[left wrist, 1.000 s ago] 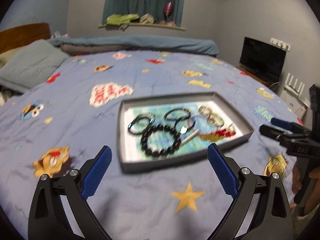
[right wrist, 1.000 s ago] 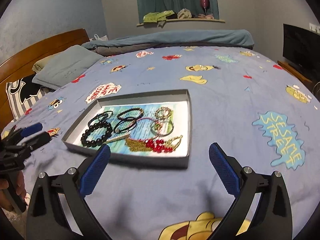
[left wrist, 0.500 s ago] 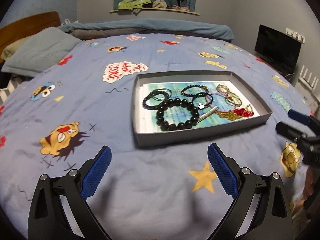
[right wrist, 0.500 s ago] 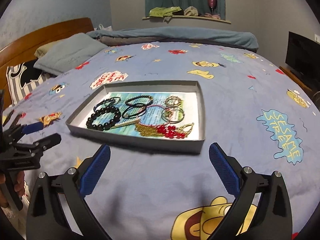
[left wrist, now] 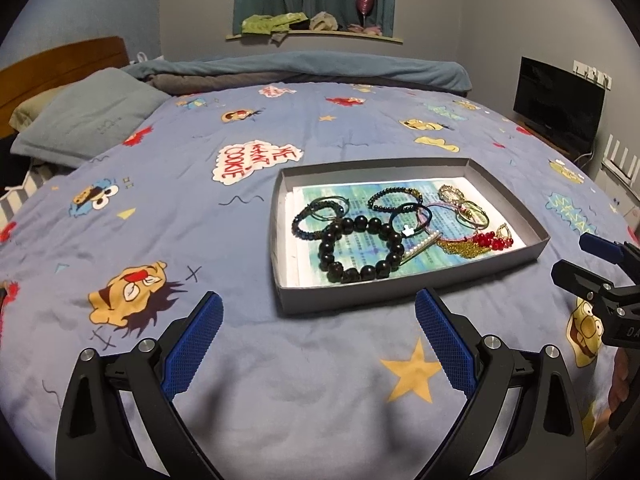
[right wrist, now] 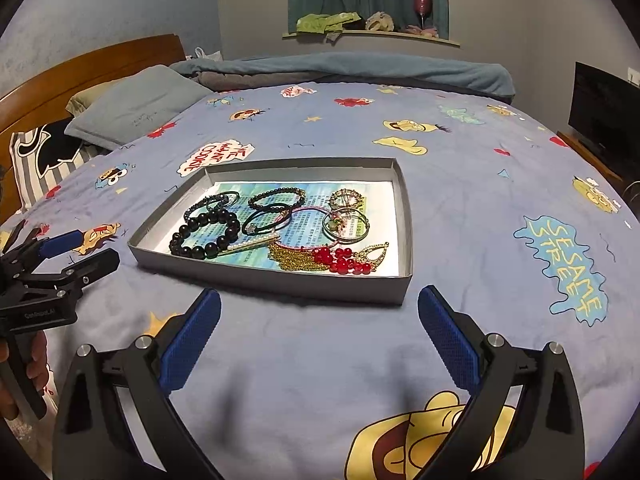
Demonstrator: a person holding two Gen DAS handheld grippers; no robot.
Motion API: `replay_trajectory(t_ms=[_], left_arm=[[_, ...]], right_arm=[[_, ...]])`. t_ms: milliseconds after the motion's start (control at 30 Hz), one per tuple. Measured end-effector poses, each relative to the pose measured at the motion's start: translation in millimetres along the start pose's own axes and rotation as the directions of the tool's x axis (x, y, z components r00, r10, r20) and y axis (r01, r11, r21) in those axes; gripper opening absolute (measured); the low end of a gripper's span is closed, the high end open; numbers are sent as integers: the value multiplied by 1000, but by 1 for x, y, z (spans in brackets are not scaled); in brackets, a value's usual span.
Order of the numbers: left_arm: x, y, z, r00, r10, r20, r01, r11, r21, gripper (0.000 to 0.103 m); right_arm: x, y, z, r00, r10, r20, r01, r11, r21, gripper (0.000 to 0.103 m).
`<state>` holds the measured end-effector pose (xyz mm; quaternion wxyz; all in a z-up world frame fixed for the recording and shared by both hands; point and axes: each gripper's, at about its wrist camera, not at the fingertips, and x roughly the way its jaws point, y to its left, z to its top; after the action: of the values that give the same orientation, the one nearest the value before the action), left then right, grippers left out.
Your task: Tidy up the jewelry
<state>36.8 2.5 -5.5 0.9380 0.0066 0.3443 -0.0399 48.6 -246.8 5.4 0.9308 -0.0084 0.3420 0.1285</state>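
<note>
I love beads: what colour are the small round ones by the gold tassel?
Red, translucent round beads beside the gold tassel; clearest in the right wrist view.

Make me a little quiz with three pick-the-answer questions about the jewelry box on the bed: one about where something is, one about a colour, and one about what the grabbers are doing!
1. Where is the big black bead bracelet?
A. inside the grey box
B. on the pillow
C. on the windowsill

2. What colour are the round beads beside the gold chain?
A. white
B. red
C. green

3. How are the left gripper and right gripper?
A. both shut on bracelets
B. one holds the box
C. both open and empty

Answers: 1 A, it lies on the paper in the grey box. 2 B, the red beads show clearly. 3 C, the jaws are wide apart over the blanket.
</note>
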Motion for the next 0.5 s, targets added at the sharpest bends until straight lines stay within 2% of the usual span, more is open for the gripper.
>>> replay_trajectory(t_ms=[500], left_arm=[[3,-6,-2,1000,1,-6,-1,1000,27,96]], right_arm=[[0,-3,0,1000,-6,2,6,1000,4,98]])
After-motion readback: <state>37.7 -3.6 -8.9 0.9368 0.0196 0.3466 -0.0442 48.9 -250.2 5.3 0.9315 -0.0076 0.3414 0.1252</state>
